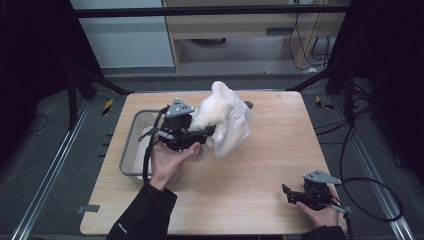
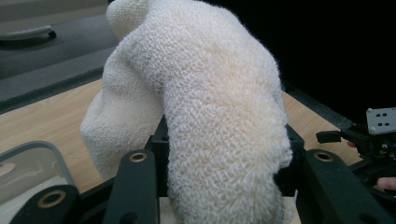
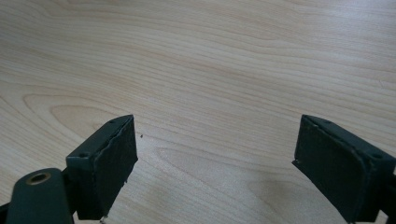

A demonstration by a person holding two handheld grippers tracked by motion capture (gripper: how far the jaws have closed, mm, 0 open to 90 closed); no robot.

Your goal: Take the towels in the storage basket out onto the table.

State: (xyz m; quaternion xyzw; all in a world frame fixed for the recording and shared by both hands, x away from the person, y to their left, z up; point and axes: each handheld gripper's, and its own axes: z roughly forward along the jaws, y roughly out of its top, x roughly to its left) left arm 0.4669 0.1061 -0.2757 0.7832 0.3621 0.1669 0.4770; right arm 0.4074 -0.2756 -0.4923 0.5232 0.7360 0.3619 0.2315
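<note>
1. While the left gripper (image 1: 207, 134) pinches the towel (image 1: 223, 119) just left of centre in the high view, we should keep that grip firm: in the left gripper view the towel (image 2: 205, 107) bulges thick between the jaws, so the hold looks secure, but soft pile can creep out.
2. We lift high enough that the hanging end clears the table (image 1: 280, 150) (dragging would bunch the cloth and pull against the jaws).
3. We judge the step in hand to be carrying the towel away from the bin (image 1: 131, 150), which sits at the left edge of the table with something pale inside; we should travel smoothly toward the bare wood at centre, without a swing.
4. Our right gripper (image 1: 290, 195) rests at the lower right of the high view, jaws spread wide over plain wood with nothing between them. We can bring it in to catch a free corner once the towel hangs still.
5. Before setting down, we lower until the bottom fold touches the table, then pull sideways so that the cloth lays out flat instead of heaping.
6. We let go only when the towel's weight rests on the wood.
</note>
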